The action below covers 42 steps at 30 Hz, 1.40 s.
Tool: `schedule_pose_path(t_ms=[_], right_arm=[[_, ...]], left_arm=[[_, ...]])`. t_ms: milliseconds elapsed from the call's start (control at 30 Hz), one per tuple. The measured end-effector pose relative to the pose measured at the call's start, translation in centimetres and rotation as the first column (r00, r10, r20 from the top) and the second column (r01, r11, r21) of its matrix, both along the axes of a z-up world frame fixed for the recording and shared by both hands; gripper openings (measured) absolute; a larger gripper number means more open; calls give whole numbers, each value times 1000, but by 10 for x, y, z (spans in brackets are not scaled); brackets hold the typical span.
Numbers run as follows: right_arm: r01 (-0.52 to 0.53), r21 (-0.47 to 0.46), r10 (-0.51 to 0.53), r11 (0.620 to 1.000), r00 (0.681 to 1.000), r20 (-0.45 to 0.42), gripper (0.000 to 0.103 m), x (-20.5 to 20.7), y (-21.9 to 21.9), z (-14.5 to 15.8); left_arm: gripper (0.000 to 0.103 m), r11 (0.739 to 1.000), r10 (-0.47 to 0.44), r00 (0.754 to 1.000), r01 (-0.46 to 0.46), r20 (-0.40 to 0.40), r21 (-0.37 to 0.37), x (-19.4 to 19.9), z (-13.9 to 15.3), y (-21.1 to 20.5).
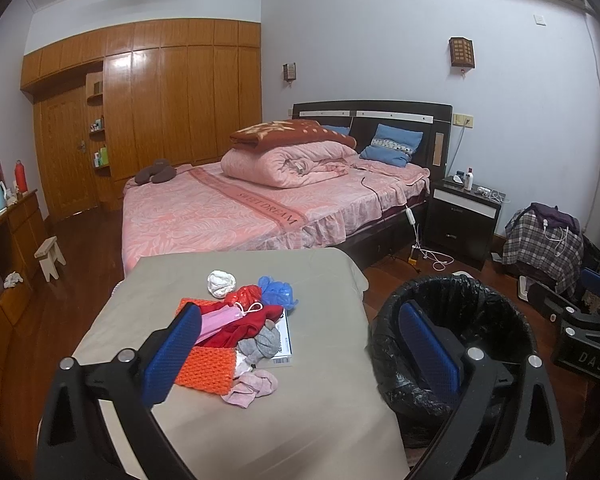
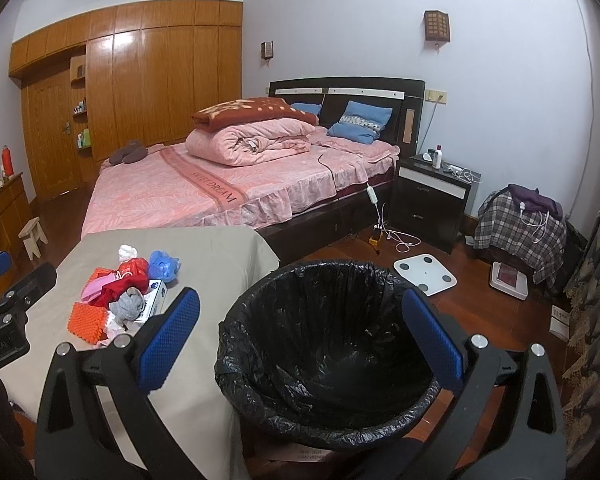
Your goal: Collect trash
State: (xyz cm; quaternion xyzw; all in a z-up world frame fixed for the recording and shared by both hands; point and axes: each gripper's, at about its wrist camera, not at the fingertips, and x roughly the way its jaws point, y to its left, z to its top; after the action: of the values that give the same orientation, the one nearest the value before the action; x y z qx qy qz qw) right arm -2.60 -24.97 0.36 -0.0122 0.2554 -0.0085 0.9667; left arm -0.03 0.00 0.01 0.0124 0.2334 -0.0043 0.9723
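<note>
**Beside the bed: trash pile untouched, bin empty**

Across the upper half of both frames runs one pink-quilted double bed (image 2: 220, 184); it plays no part. Lower left of the right wrist frame, one table draped in grey-beige cloth (image 2: 204, 256) carries the whole pile. Lower centre, just beside the table's edge, stands one round bin lined with a black plastic bag (image 2: 328, 360), apparently empty.

Counted on the cloth: one orange woven basket (image 1: 206, 372), one red cloth (image 1: 256, 322), one white printed box (image 1: 285, 344), one grey balled fabric (image 1: 260, 344), one pink crumpled cloth (image 1: 252, 388), one crumpled blue plastic bag (image 1: 278, 290), one red crinkled bag (image 1: 246, 294), one white wad (image 1: 221, 283), one pink face mask (image 1: 220, 320).

Tongs: left gripper (image 1: 300, 352) and right gripper (image 2: 300, 344) each stand wide open, holding nothing.

Judgement: collection not yet begun. Take loose plastic first, pinching each bag at its bulk, then release low over the liner.
</note>
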Motion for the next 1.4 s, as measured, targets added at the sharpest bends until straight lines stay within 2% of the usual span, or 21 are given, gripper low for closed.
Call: schedule_pose_path(t_ms=[1400], right_arm=[[1, 3, -1, 1000, 1000, -12, 98, 2, 0, -8]], left_arm=[[97, 1000, 2, 1000, -2, -6, -4, -4, -1, 0]])
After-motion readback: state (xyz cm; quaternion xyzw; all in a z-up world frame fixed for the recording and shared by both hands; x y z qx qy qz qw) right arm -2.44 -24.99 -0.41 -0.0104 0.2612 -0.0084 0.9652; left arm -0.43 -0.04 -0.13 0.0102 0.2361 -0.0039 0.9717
